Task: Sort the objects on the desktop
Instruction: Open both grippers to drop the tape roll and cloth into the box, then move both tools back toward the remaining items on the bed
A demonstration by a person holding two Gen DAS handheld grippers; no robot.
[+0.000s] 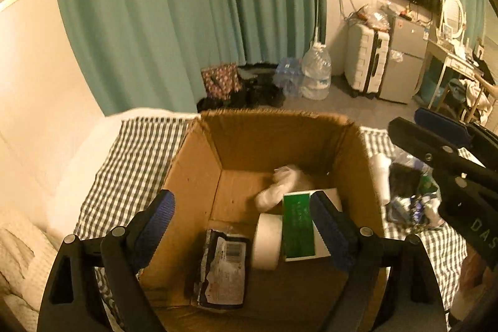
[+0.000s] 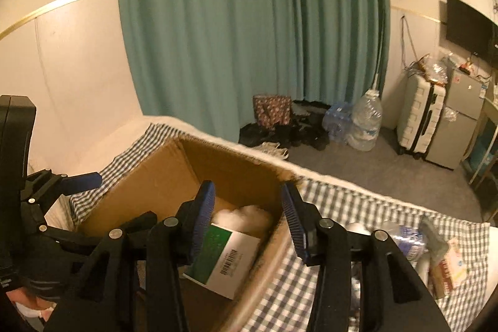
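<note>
An open cardboard box (image 1: 199,164) stands on a checked cloth. In it lie a green-and-white carton (image 1: 298,226), a white tape roll (image 1: 267,241), a dark torn packet (image 1: 222,266) and a white crumpled bundle (image 1: 284,182). My left gripper (image 1: 242,226) is open and empty above the box. My right gripper (image 2: 249,223) is open and empty over the box's right wall (image 2: 274,241), and it shows at the right of the left wrist view (image 1: 442,157). The carton (image 2: 230,257) and bundle (image 2: 246,215) also show in the right wrist view.
A pile of loose packets and wrappers (image 1: 411,192) lies on the checked cloth (image 2: 358,207) right of the box; it also shows in the right wrist view (image 2: 435,251). Beyond the bed edge are water bottles (image 1: 316,73), a suitcase (image 1: 367,61) and green curtains (image 1: 186,5).
</note>
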